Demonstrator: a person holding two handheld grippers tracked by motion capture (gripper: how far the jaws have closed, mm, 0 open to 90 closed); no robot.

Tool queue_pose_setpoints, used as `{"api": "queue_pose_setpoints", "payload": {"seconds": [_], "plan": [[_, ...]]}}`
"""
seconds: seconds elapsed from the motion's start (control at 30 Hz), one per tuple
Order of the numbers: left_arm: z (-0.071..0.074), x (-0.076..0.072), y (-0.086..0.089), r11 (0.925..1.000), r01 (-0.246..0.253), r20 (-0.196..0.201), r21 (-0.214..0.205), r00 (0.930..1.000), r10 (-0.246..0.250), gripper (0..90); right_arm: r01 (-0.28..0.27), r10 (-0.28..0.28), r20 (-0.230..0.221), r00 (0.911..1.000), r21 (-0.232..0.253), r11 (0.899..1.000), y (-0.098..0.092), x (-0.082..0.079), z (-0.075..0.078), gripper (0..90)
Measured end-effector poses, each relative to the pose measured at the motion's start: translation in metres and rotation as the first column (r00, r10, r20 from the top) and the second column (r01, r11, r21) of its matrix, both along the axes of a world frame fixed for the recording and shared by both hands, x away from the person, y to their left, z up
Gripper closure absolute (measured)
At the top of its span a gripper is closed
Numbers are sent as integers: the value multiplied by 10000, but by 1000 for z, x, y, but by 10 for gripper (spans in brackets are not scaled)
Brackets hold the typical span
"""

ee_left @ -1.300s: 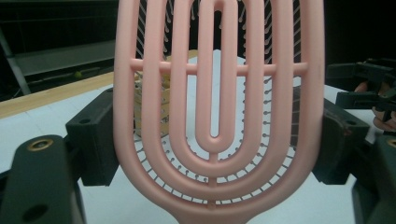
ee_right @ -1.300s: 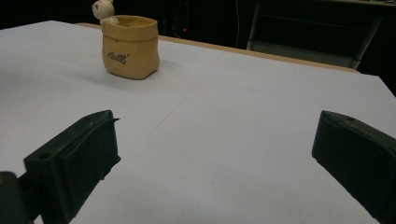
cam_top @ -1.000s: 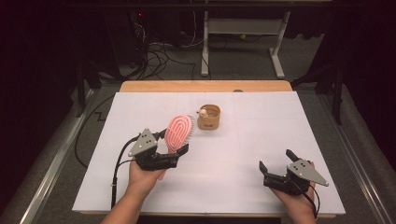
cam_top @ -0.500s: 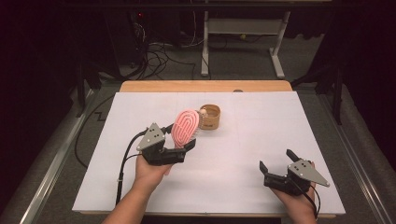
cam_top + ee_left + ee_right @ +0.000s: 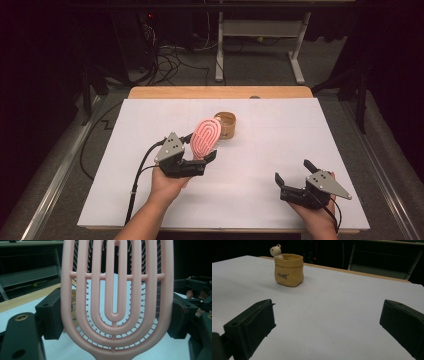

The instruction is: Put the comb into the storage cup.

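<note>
A pink oval hairbrush (image 5: 205, 137) with an open slotted back stands upright between the jaws of my left gripper (image 5: 201, 146), which is shut on it left of the table's middle. In the left gripper view the brush head (image 5: 115, 302) spans the whole gap, its edges against both black jaws. Just beyond the brush sits a small tan sack-shaped cup (image 5: 226, 125) with a little bear figure on its rim. My right gripper (image 5: 292, 171) rests near the front right of the table, open and holding nothing. Ahead of the right gripper (image 5: 327, 322), at the far left, stands the cup (image 5: 288, 270).
A white sheet (image 5: 300, 130) covers the table, with a wooden edge (image 5: 220, 92) at the far side. Behind the table are cables and a white metal frame (image 5: 260, 30) on the floor. The left gripper's cable (image 5: 137, 185) trails toward the front edge.
My left hand has carried the brush to the right and slightly farther in, so the brush head now stands close beside the cup. The right gripper has stayed put.
</note>
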State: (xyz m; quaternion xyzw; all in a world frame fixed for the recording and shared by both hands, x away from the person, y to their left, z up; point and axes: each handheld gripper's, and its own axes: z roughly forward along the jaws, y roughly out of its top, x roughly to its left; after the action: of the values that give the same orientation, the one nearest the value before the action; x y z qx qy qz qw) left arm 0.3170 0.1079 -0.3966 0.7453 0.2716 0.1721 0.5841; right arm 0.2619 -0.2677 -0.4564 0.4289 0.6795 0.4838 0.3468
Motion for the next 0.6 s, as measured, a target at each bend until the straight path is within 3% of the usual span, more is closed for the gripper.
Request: {"api": "queue_pose_setpoints", "payload": {"seconds": [0.07,0.27,0.3,0.6], "plan": [[1,0,-2,10000,3,70,19,10000,-4,200,-323,323,66,9995,74,9994,2,-1,2,1],[1,0,-7,9999,102,166,-12,9998,-102,200,-576,573,135,9983,200,9981,14,5,15,2],[0,0,-8,9999,134,177,8,9998,-134,200,-713,708,123,9974,459,9964,17,8,21,1],[-3,0,-12,9997,178,213,164,9996,-181,200,-1297,1276,294,9914,824,9881,37,18,40,2]]}}
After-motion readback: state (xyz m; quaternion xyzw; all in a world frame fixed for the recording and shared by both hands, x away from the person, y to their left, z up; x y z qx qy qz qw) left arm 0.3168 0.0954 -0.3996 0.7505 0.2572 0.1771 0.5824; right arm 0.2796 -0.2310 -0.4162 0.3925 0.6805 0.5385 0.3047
